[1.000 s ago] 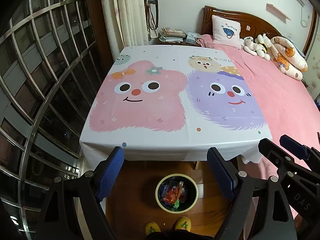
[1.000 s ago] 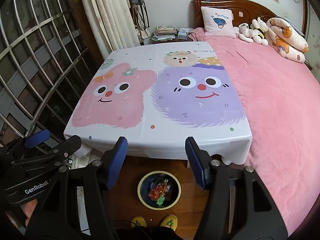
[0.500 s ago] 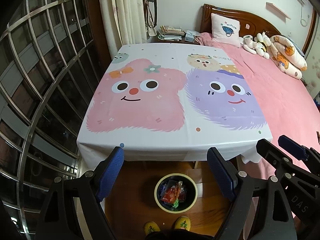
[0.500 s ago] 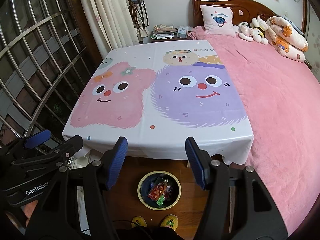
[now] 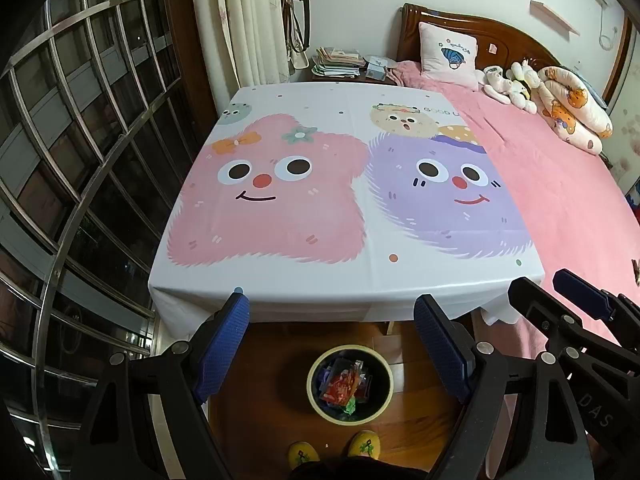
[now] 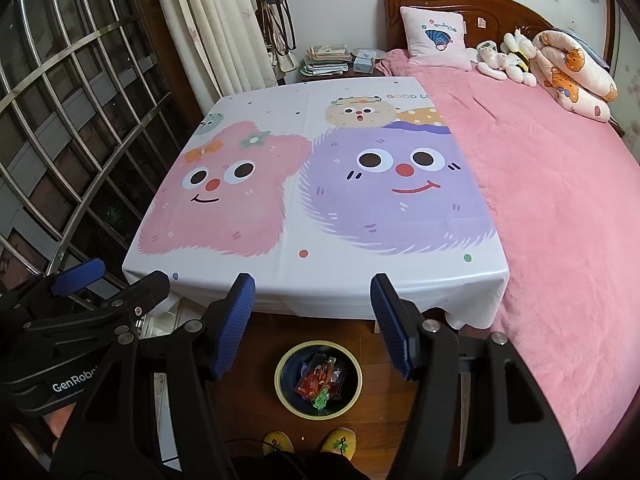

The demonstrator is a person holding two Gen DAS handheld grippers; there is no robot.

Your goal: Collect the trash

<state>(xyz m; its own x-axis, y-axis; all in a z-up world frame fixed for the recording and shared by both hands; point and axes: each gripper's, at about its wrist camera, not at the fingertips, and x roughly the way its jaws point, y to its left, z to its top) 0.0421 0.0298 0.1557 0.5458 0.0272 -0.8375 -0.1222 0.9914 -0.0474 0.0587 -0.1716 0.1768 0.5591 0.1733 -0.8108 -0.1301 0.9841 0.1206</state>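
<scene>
Bin (image 5: 316, 372): round, yellow rim, on wood floor before the table, between the person's yellow slippers (image 5: 304, 454) and the tablecloth (image 5: 320, 272) edge | Trash (image 5: 342, 386): bright wrappers inside bin | Left gripper (image 5: 332, 344): jaws wide apart, empty | Right gripper (image 6: 314, 322): jaws wide apart, empty | Bed (image 6: 560, 200): pink cover, right of table

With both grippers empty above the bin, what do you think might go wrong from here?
1. The bin on the floor sits close to the yellow slippers; a step forward might tip it and spill the wrappers.
2. The tablecloth hangs over the edge near both open grippers, left and right; a finger could snag it.
</scene>
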